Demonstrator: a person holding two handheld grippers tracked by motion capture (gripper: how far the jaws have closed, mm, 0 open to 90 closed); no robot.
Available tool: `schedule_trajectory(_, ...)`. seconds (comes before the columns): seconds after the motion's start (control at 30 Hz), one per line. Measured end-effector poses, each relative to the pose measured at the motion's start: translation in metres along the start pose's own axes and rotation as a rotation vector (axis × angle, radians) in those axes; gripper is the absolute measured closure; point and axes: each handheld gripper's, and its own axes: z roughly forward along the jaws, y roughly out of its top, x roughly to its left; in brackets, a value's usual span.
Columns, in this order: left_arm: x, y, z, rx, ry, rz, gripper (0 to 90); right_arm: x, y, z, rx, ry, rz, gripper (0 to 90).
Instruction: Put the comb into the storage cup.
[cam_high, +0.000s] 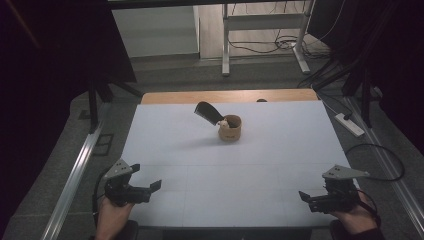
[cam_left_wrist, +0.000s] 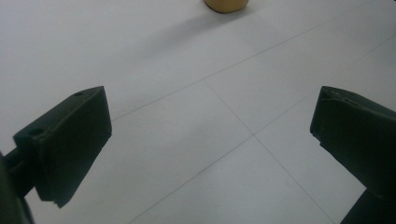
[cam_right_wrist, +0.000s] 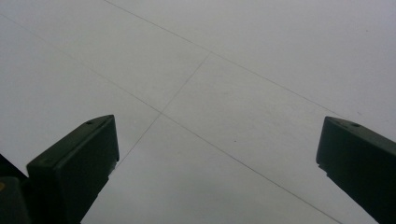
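While both hands rest at the near edge of the white, grid-lined table top (cam_high: 260, 165), the small tan cylindrical holder (cam_high: 230, 128) stands upright toward the far middle of the board. That holder serves as the landmark for all positions below.

A black-bladed knife (cam_high: 208, 112) sits in the holder, its blade rising out of the rim and leaning up and to the left. A pale bit shows at the rim beside the blade; too small to identify.

Left gripper (cam_high: 157, 185): black, two-jawed, held in the person's left hand (cam_high: 112, 214), well nearer than the holder and off to its left. Grey three-cornered plate on top. From its own camera the left gripper (cam_left_wrist: 210, 126) has its jaws set wide apart, nothing between them but bare table; the holder's base (cam_left_wrist: 226, 4) shows at the top edge of that view, well apart from the jaw tips.

Right gripper (cam_high: 303, 195): same build, held in the person's right hand (cam_high: 356, 217), well nearer than the holder and off to its right. A cable loops away beyond it. From its own camera the right gripper (cam_right_wrist: 217, 140) also stands spread wide, empty, over plain table surface with faint grid lines crossing.

Neither gripper touches the holder or the knife. Both point inward, roughly toward each other, from either side of the holder's line.

A strip of bare wooden table edge (cam_high: 230, 96) shows just beyond the holder, past the far edge of the white top.
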Motion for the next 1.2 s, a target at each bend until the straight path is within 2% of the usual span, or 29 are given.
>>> schedule_trajectory(0.97,-0.004,-0.021,-0.019,0.039,0.065,-0.030,0.0,-0.001,0.000,0.000,0.003,-0.012,0.014,0.0)
schedule_trajectory(1.2,-0.006,-0.022,-0.020,0.071,0.082,-0.034,0.0,-0.001,0.001,0.000,0.006,-0.016,0.016,0.0)
